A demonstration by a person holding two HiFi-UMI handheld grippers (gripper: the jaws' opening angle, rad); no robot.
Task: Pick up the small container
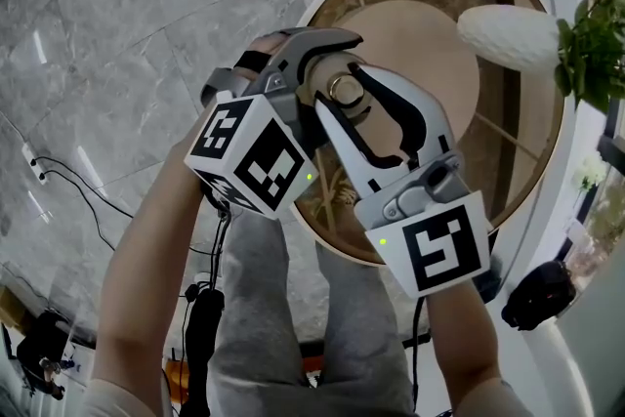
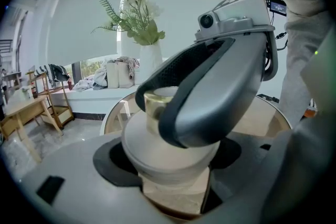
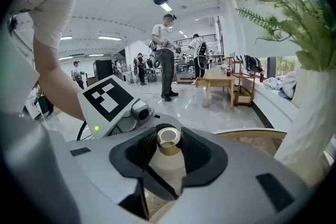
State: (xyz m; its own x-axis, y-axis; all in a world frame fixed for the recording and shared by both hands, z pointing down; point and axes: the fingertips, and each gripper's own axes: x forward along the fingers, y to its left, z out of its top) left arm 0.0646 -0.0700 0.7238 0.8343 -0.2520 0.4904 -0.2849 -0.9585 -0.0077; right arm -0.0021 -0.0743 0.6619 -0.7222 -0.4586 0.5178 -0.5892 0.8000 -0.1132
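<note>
Both meet: left tongs (image 2: 170, 162) seemingly clamp small container (image 2: 143, 140), right tongs (image 3: 169, 156) open around cap (image 3: 169, 137).

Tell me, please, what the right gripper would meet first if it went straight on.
The gold cap of the container: it stands between the open jaws of the right gripper. Just beyond, the left gripper looks next, though depth is hard to judge.

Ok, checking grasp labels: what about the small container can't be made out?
Head view: body of the small container, behind the left gripper and right gripper.
Left gripper view: its cap, mostly behind the right gripper's jaw.
Right gripper view: its base, under the jaws.
</note>
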